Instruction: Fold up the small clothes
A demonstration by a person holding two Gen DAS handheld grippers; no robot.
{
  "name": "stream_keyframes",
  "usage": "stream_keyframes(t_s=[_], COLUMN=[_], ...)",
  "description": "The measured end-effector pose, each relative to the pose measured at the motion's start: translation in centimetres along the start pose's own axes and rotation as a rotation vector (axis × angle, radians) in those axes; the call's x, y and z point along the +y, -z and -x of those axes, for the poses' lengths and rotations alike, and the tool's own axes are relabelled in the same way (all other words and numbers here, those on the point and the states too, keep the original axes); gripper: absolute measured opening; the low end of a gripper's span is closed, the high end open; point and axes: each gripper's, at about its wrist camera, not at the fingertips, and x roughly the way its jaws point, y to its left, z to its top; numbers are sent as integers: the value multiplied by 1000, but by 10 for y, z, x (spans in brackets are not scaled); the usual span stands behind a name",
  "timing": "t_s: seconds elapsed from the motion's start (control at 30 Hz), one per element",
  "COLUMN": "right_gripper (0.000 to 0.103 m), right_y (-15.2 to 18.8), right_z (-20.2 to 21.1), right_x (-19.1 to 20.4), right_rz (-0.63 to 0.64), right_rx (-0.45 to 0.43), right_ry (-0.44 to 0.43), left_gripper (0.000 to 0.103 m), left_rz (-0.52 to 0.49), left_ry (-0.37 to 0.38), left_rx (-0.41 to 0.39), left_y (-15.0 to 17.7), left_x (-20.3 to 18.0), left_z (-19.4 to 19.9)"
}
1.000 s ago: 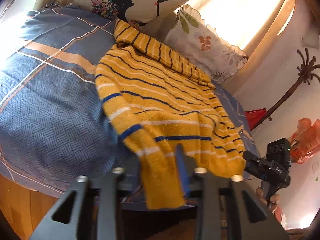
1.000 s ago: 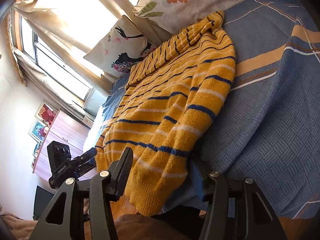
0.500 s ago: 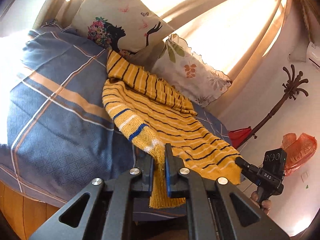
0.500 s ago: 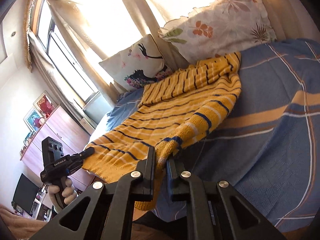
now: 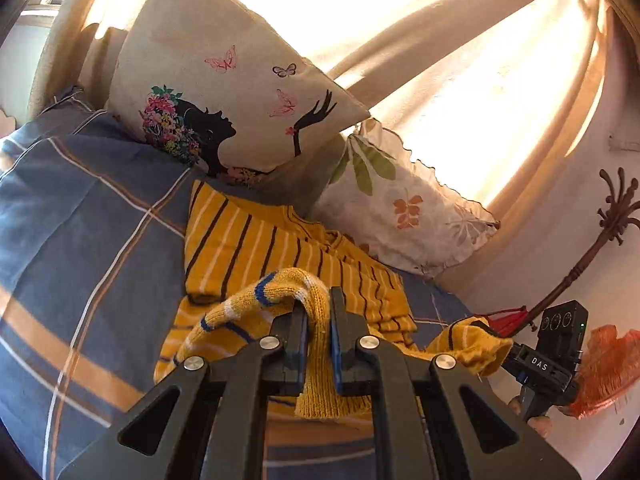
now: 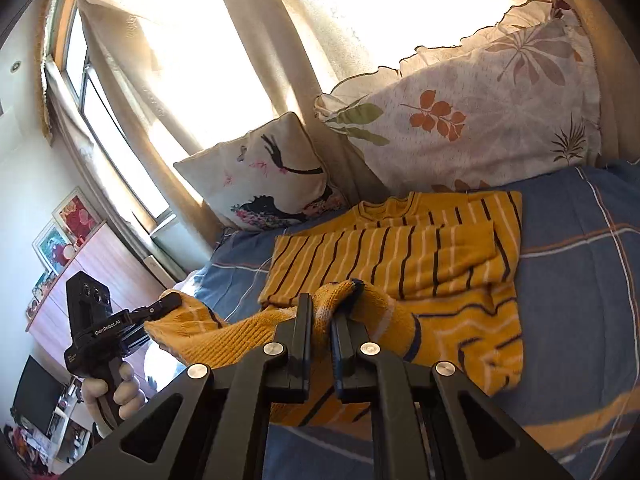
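A yellow knit sweater (image 5: 256,248) with dark and white stripes lies on the blue plaid bed cover (image 5: 80,240), its sleeves folded across the chest and its neck toward the pillows. My left gripper (image 5: 318,320) is shut on one corner of the sweater's bottom hem and holds it lifted. My right gripper (image 6: 320,320) is shut on the other hem corner of the sweater (image 6: 400,256), also lifted. The hem hangs between them above the sweater's body. Each gripper shows in the other's view: the right one (image 5: 516,354) and the left one (image 6: 160,306).
A cream pillow (image 5: 224,92) with a woman's silhouette and a floral pillow (image 5: 404,208) lean against the curtain at the head of the bed. A wooden coat stand (image 5: 600,240) and an orange bag (image 5: 604,364) are at the right. A dresser (image 6: 80,280) stands at the left.
Both grippers shut on the hem corners and have lifted and carried the bottom hem up over the sweater's body toward the pillows.
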Motion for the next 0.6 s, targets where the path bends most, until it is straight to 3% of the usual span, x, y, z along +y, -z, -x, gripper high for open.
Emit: stream_keyframes(t_s=[0.2,0.3,0.37,0.43,0.5,0.53,0.6], right_gripper=[9,13,23,40,68,70,70], right_y=[-58,-67,-69,-75,-81,-83,-84], right_z=[-105,-148,-157,-147,-127,-117,-104], right_x=[-54,-94,-115,-125,-127,-125,-117], right_rz=[-71,-130,-200,-223,-207,-192,-126], right_rx=[102,159,169,125,51,24,21], right_ry=[158,233,223,180,176,184,199], left_gripper=[9,10,15,24,40,47,47], left_rz=[-26,76,163,173,141,128,100], left_ry=[-176,-140,-69,-18,-33,-40,-27], left_rx=[74,138,164,150,107,88,79], left_y=[-51,-63,-68,-73,-78,-80,-81], left_x=[23,55,74,81,80,79,75], left_z=[-110,-142,-147,-141,-127,-118,-105])
